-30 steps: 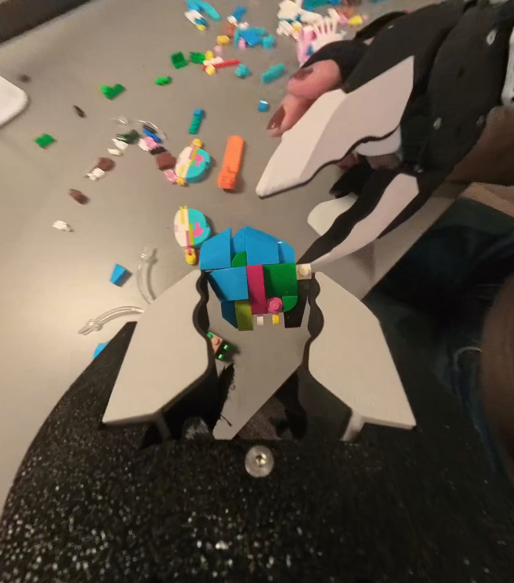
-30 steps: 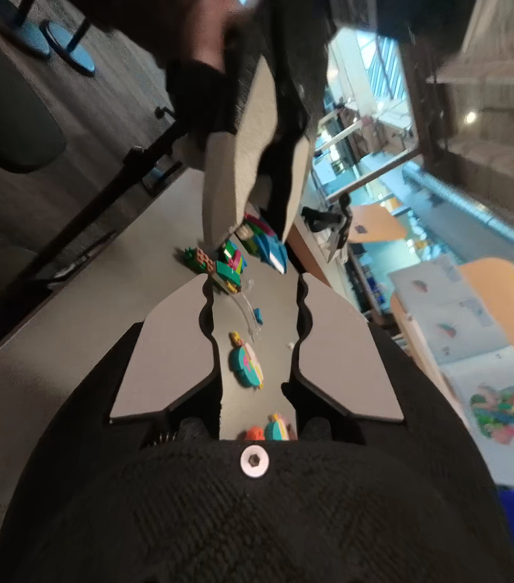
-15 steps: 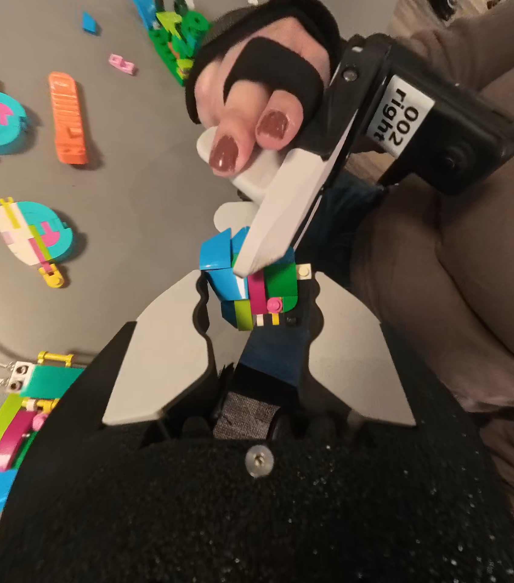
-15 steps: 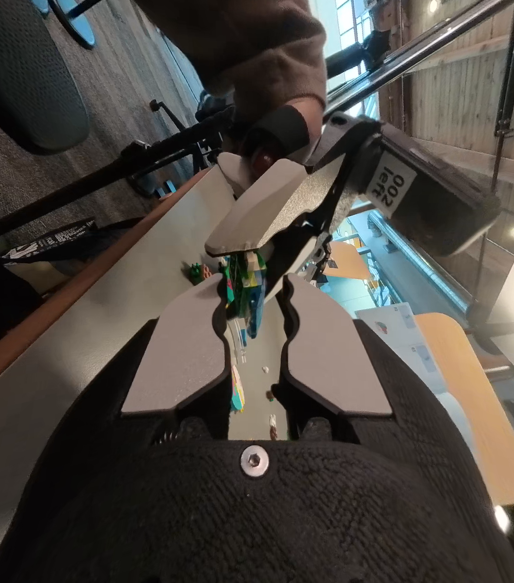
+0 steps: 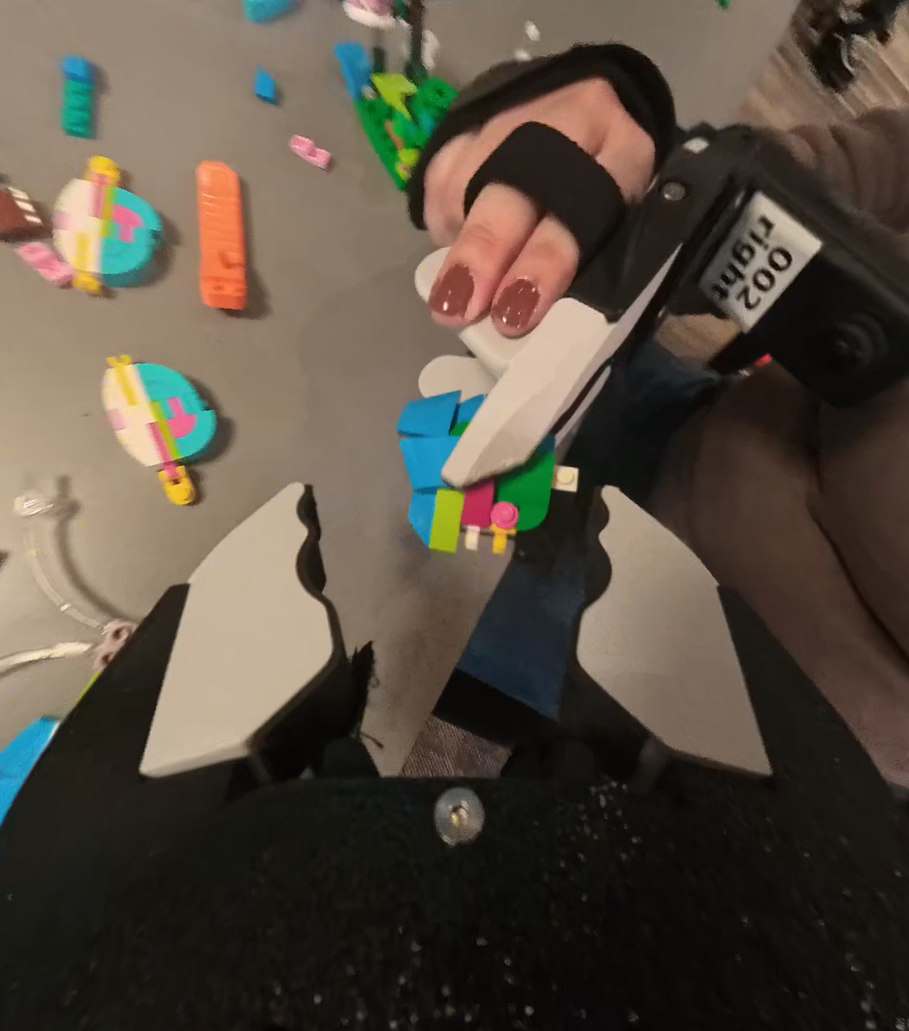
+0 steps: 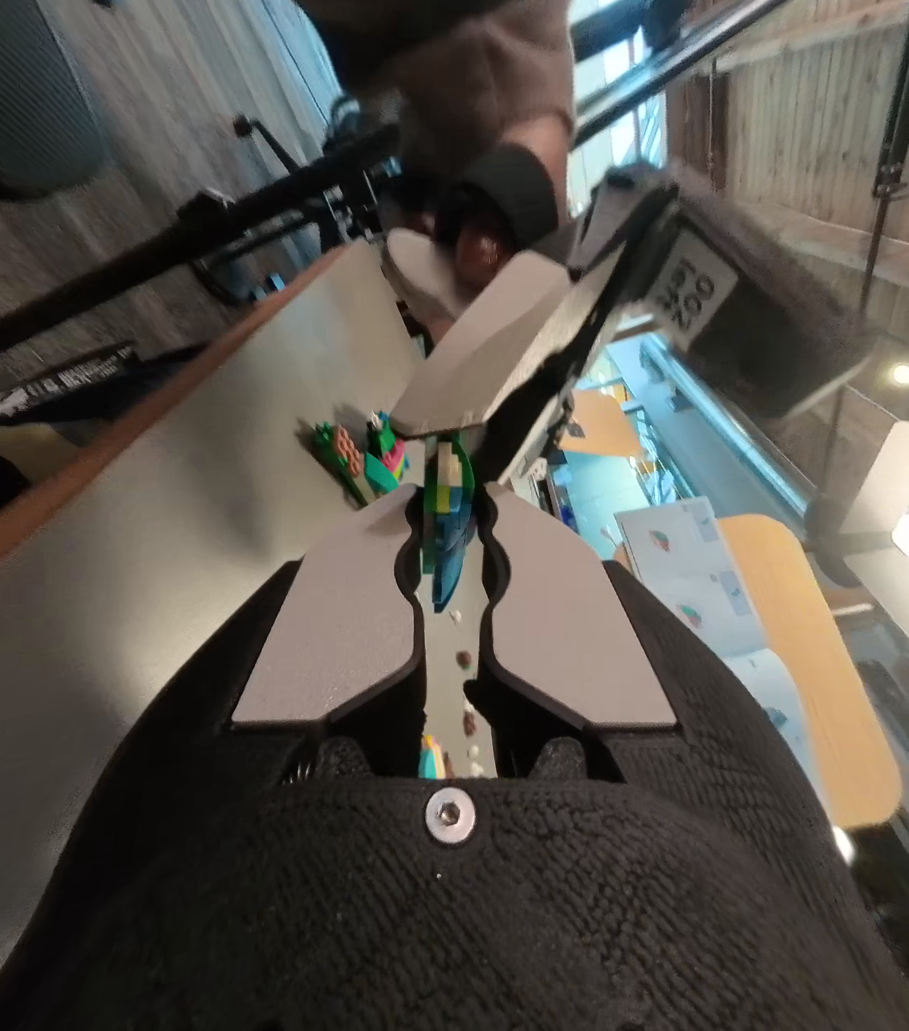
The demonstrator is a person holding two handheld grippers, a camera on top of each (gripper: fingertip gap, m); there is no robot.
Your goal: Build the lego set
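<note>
The lego build [image 5: 457, 480], a blue, green and pink cluster, hangs above the table [image 5: 301, 346] edge, pinched between the narrowly parted fingers of the right gripper [image 6: 449, 496]. The left gripper [image 5: 455, 502] is just below the build with its jaws spread wide, clear of it and holding nothing. Left of the build lie two round teal-and-white pieces [image 5: 159, 413] and an orange brick [image 5: 221, 234]. A green model [image 5: 404, 123] sits beyond the build.
</note>
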